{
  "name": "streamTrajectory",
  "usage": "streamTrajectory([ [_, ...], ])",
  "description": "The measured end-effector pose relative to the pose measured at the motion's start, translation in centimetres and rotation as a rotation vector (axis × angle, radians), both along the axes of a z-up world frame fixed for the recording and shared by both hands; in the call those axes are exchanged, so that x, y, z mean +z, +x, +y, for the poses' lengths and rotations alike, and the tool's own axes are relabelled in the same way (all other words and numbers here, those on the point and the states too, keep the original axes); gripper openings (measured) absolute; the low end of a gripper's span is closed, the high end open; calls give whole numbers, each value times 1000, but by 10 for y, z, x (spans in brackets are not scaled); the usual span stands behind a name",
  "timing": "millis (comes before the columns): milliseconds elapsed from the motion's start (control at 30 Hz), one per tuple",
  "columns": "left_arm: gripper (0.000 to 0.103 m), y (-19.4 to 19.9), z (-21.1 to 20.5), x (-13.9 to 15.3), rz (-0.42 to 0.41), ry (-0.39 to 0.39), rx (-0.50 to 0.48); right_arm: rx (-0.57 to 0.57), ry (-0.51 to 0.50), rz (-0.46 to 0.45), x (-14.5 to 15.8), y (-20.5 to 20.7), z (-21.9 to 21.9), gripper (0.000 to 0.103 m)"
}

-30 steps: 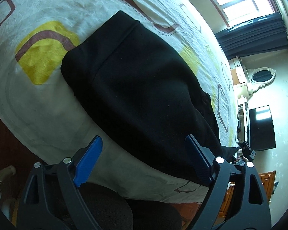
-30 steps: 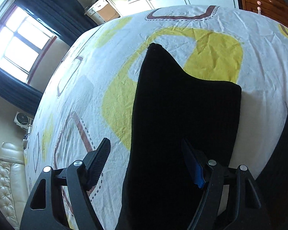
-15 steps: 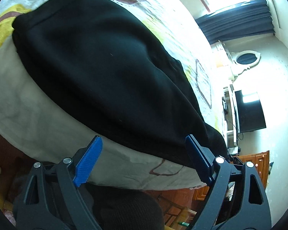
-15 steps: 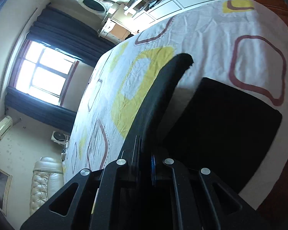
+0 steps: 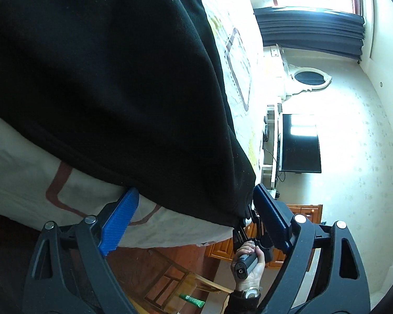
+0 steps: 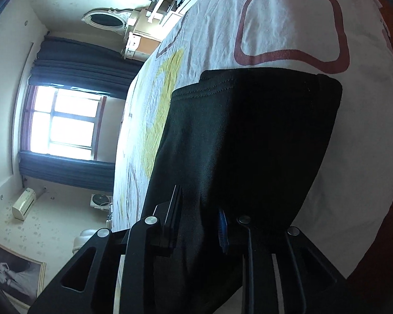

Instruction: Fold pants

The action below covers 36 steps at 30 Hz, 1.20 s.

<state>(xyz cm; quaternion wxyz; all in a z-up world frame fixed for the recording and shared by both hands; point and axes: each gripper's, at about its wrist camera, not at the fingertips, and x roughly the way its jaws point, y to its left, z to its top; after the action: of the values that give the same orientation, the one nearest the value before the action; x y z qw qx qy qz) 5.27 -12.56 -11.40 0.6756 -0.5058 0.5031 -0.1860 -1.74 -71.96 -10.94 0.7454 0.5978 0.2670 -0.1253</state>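
Note:
Black pants (image 5: 112, 73) lie on a bed with a white, yellow and brown patterned sheet (image 5: 21, 178). My left gripper (image 5: 194, 209) is open, its blue pads on either side of the pants' near edge by the mattress edge. My right gripper (image 6: 199, 225) is shut on a fold of the black pants (image 6: 249, 136), which drape away from it onto the sheet (image 6: 288, 26). The right gripper and the hand holding it also show in the left wrist view (image 5: 246, 225), gripping the pants' corner.
The bed edge drops to a dark wooden floor (image 5: 170, 267). A wooden chair (image 5: 194, 285) stands below the bed. A TV (image 5: 300, 144), a dresser with an oval mirror (image 5: 311, 77) and a curtained window (image 6: 65, 125) line the walls.
My right gripper closed on the pants a half second ago and has lifted that end. My left gripper moved in along the pants toward the right gripper and stays open.

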Motion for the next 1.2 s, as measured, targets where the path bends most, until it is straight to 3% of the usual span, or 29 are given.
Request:
streamTrajectory([
  [267,89,-21,17,24,-37,-89,74,21,7,-33,-2,5,0,35],
  [467,89,-5,8,22,-67,-29,93,26,-6,-49,-2,2,2,39],
  [633,89,13,-2,5,-57,-24,156,28,-7,-62,-1,3,4,44],
  [800,92,12,-5,16,-113,-34,184,28,-11,-88,-2,4,4,49],
  [900,92,10,-14,28,-213,55,127,31,-11,-100,-2,5,4,53],
  [1000,92,3,-22,21,-186,85,128,30,-9,-106,-2,6,3,55],
  [1133,92,-6,-45,29,-224,169,108,36,-23,-112,-1,7,3,57],
  [1200,92,-9,-56,30,-214,145,93,38,-29,-114,-1,7,3,58],
])
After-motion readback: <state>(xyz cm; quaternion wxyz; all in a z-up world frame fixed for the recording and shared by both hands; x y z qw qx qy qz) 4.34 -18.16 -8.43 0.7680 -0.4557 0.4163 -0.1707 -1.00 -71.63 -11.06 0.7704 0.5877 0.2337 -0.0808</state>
